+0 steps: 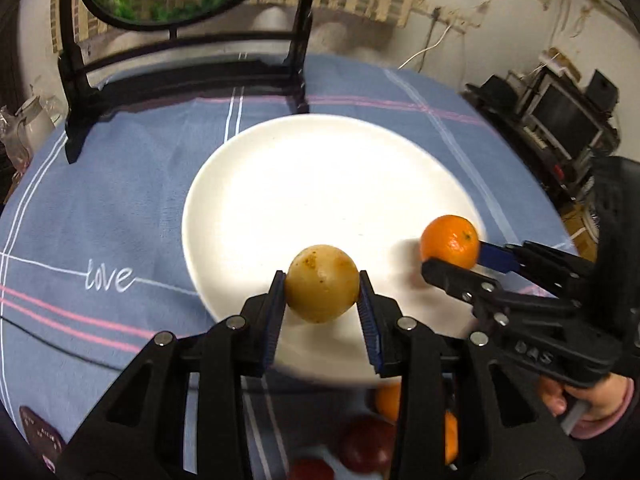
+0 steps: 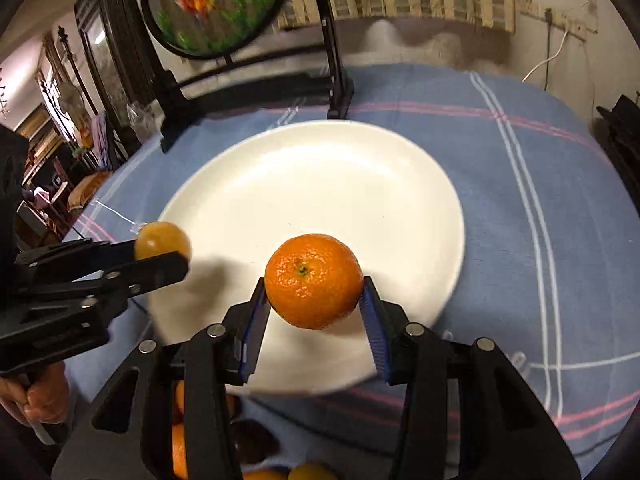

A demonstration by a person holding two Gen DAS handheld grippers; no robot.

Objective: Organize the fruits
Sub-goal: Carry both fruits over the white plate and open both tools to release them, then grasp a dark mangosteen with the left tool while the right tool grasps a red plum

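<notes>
Blue striped tablecloth (image 1: 120, 208) under a white plate (image 1: 320, 168). Above the plate's near edge, left gripper (image 1: 322, 284) clamped on a yellow fruit (image 1: 322, 282). Just right of it, over the plate, right gripper (image 2: 314, 284) clamped on an orange (image 2: 314, 280).

We record warm indoor light from above. The white plate (image 1: 320, 184) glares, nearly blown out in the left wrist view. Soft shadow falls beside the tangerine (image 2: 314, 280). Motion blur smears the plate's near rim and the round framed picture (image 2: 220, 4). Fisheye bending and dark vignette mark all edges.
</notes>
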